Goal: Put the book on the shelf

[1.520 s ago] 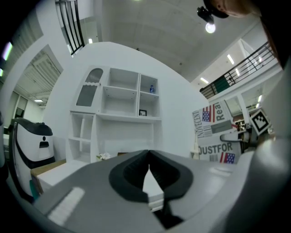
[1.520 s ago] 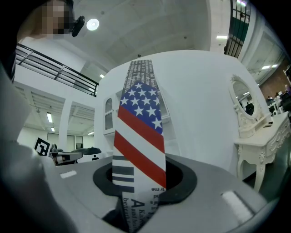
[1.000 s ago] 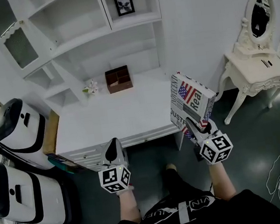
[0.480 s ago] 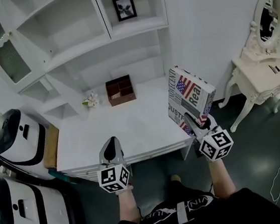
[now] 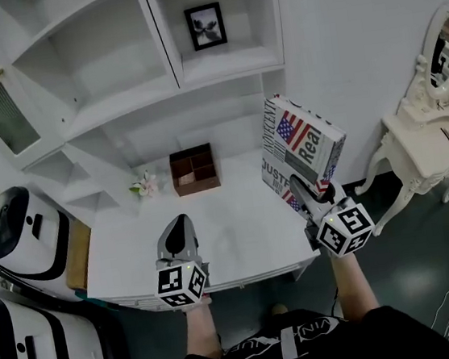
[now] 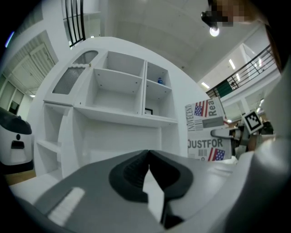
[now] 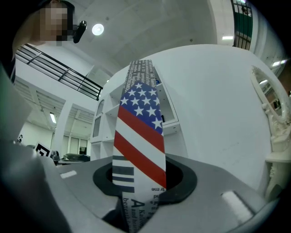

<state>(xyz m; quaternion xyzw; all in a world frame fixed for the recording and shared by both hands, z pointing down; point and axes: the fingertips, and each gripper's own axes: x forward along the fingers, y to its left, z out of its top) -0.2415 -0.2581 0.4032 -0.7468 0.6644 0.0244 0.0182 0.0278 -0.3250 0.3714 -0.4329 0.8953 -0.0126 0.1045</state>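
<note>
The book (image 5: 302, 153) hangs in the air over the bench's (image 5: 232, 243) right edge, pinched at its lower end by the right tongs (image 5: 314, 198). It is not yet on the shelf (image 5: 222, 63), so placing it remains. The left tongs (image 5: 180, 230) are pressed together, empty.

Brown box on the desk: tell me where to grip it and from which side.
Probably the near wall of the brown box, from above. It stands upright, top open, dividers showing, so one jaw can drop inside and one outside that thin wall. The small flower sits by its left side.
</note>
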